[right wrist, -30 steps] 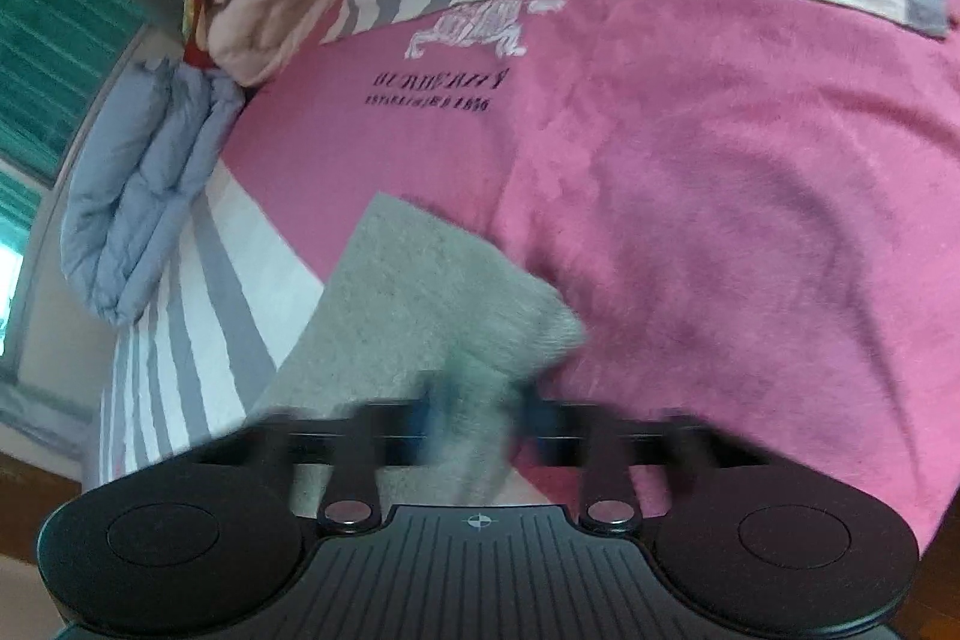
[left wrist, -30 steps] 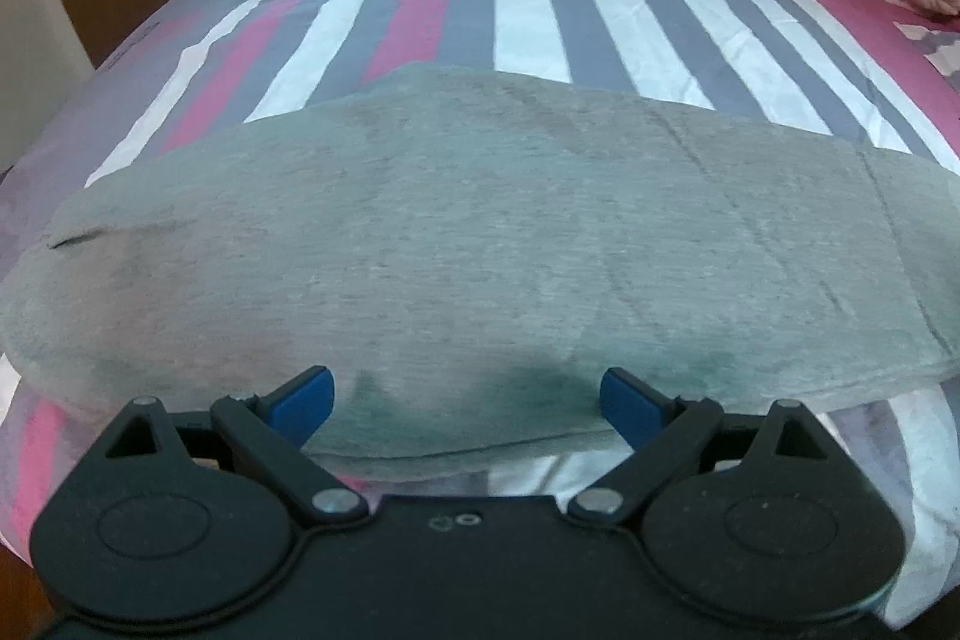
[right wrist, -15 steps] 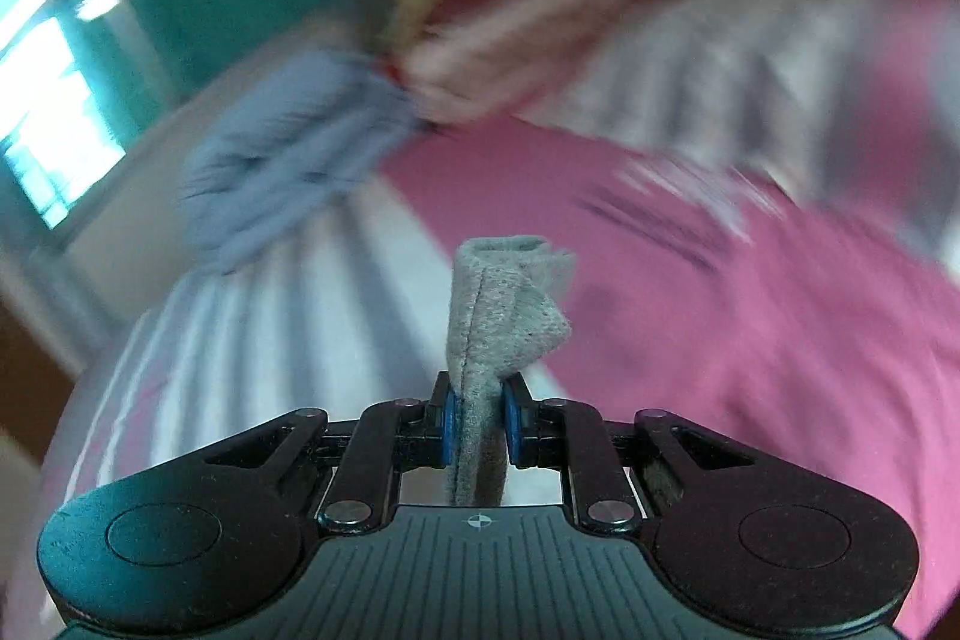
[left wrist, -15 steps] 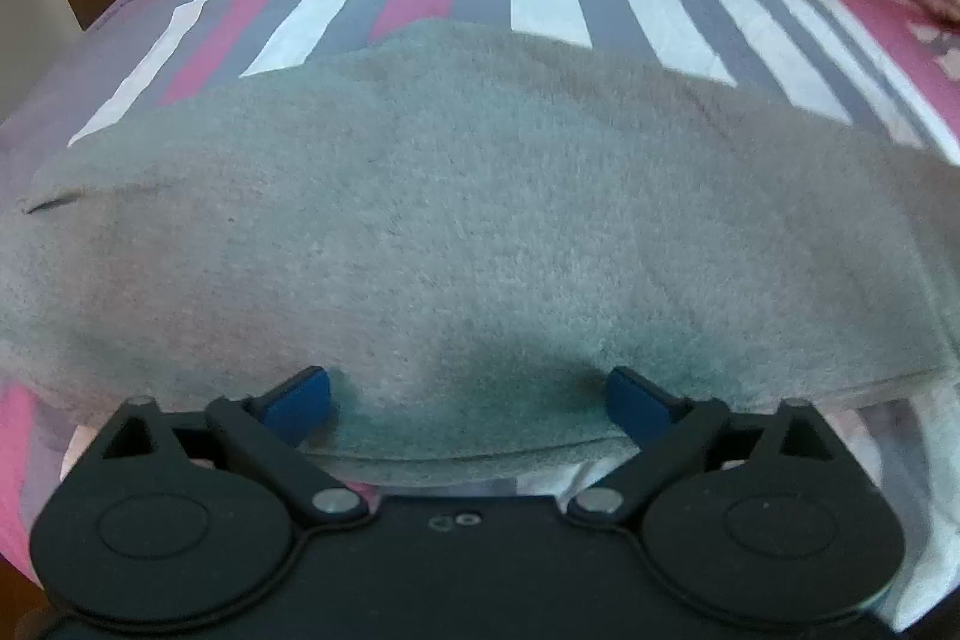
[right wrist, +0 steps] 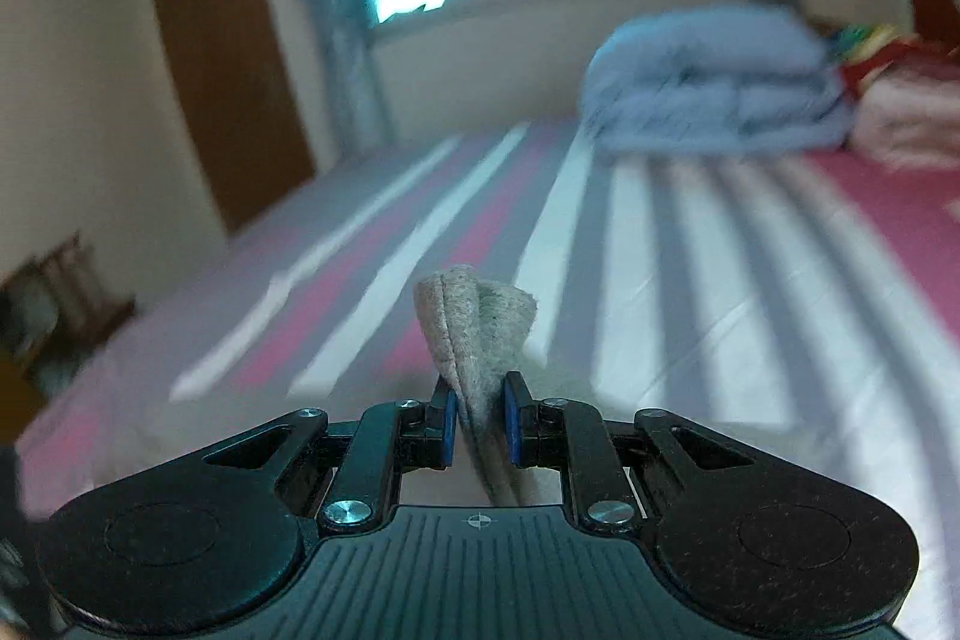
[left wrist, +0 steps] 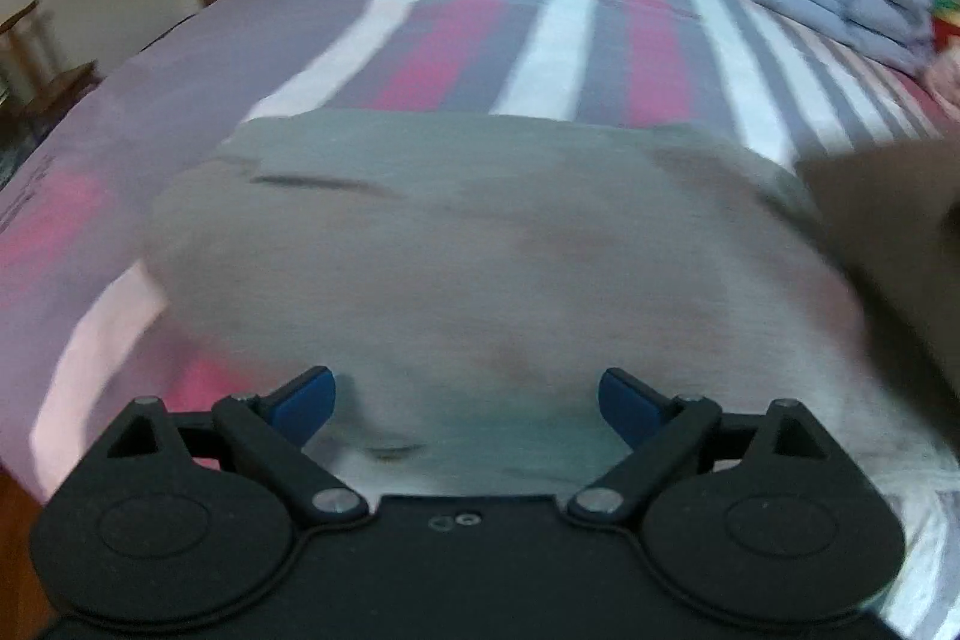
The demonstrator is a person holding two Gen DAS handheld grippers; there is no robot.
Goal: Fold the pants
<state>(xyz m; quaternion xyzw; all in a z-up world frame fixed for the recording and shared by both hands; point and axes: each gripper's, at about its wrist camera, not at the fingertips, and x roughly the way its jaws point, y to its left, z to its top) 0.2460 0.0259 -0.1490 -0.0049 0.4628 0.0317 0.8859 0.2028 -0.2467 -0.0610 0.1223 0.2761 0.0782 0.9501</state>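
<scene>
Grey sweatpants [left wrist: 480,250] spread flat on the striped bed [left wrist: 558,40]. Right gripper [right wrist: 478,421] jaws pinching a leg cuff, lifted to carry it over. Left gripper [left wrist: 467,400] jaws spread wide, hovering at the near edge, probably for pinning.

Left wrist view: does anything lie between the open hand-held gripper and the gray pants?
Nothing visible does. The left hand-held gripper stands open right at the near edge of the gray pants, which lie flat on the striped bedspread.

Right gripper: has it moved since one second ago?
Yes. The right gripper, shut on the grey pants, has lifted and swung from the pink sheet toward the folded blue duvet and window.
</scene>
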